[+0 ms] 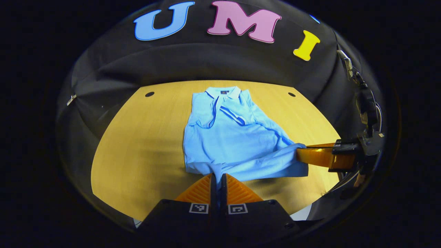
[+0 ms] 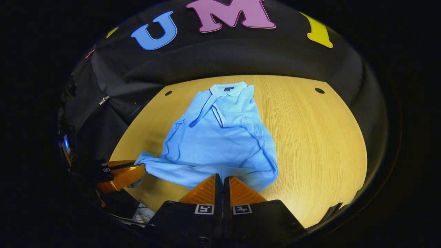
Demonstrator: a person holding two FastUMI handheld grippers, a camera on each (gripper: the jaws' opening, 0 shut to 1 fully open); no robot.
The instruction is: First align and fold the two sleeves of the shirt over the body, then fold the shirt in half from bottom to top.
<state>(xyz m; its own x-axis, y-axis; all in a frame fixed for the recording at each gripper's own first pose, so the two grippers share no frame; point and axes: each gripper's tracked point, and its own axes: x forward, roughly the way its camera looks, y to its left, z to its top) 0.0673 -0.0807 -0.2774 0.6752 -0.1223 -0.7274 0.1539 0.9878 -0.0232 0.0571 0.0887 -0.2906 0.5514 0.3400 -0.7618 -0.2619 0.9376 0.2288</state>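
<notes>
Two grippers: you hold both clenched on the bottom hem of the shirt (image 1: pixel 227 137), one near each lower corner.
Left gripper (image 1: pixel 218 176): its fingers are pressed together with a fold of blue hem pinched between them at the near-left corner.
Right gripper (image 2: pixel 221 177): its fingers are closed the same way on the hem toward the near-right corner; in the left gripper view it reaches in from the side with the cloth drawn taut to its tips.
Shirt position: it lies on the wooden table (image 1: pixel 137 155), collar (image 1: pixel 223 92) at the far end, hem nearest you and slightly lifted between the two grips.
Sleeves: both look already folded in over the chest, so you seem to be at the bottom-to-top fold.
Long axis: it runs straight away from you, from hem to collar, roughly in line with each gripper's fingers.
Direction that matters: the collar lies dead ahead of both grippers, so the coming move is likely forward and over, not sideways.
Nearer hand: neither; both sit at the hem about equally far from the collar, so you should carry them together to keep the edge level.
Risk: a slack middle of the hem may sag and crease.
</notes>
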